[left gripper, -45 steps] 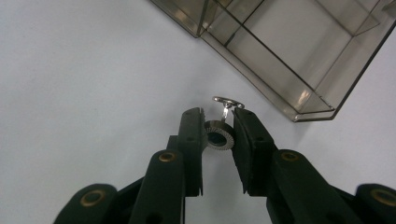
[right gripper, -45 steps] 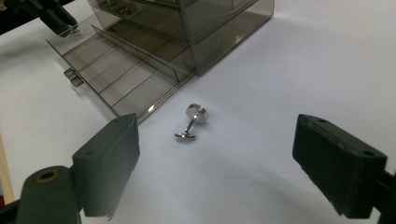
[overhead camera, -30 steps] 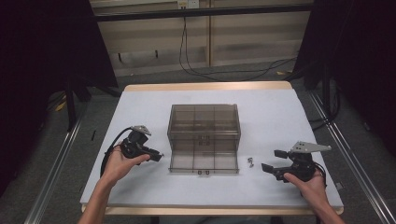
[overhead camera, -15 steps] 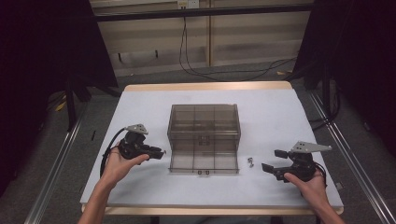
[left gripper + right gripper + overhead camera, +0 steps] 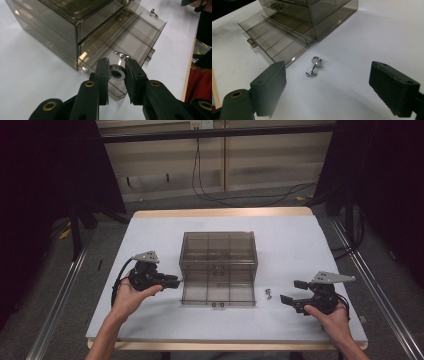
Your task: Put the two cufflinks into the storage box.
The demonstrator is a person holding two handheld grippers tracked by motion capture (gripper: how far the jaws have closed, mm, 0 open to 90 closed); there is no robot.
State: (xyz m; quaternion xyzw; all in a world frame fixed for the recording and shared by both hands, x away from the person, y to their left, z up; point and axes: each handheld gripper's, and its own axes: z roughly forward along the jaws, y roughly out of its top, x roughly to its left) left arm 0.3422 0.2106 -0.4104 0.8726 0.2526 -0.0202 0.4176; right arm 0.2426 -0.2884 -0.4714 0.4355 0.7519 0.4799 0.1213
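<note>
Toward the near left of the surface point(image 5: 300, 245), the left gripper point(image 5: 175, 281) sits almost where it was a second ago, having crept only slightly toward the left side of the smoky plastic drawer box point(image 5: 218, 252); its jaws are closed to a narrow gap on a small silver cufflink point(image 5: 117, 72), the knurled disc caught between the pads and the stem and toggle sticking up past the tips. That near-stillness suggests the piece is being lined up over the pulled-out bottom drawer point(image 5: 218, 292) rather than carried any distance, so the drop into a compartment looks close but not yet made. Just off the drawer's near right corner a second cufflink point(image 5: 268, 293) lies loose on the surface, unmoved, resting on its disc and toggle. Near the right edge the right gripper point(image 5: 289, 291) has hardly shifted either; its jaws stand wide apart, aimed at that loose cufflink and well short of it. Hard to judge: whether both pads truly press the held disc, which compartment lies beneath it through the tinted walls, and, from above, the held piece itself, lost against the black jaws
</note>
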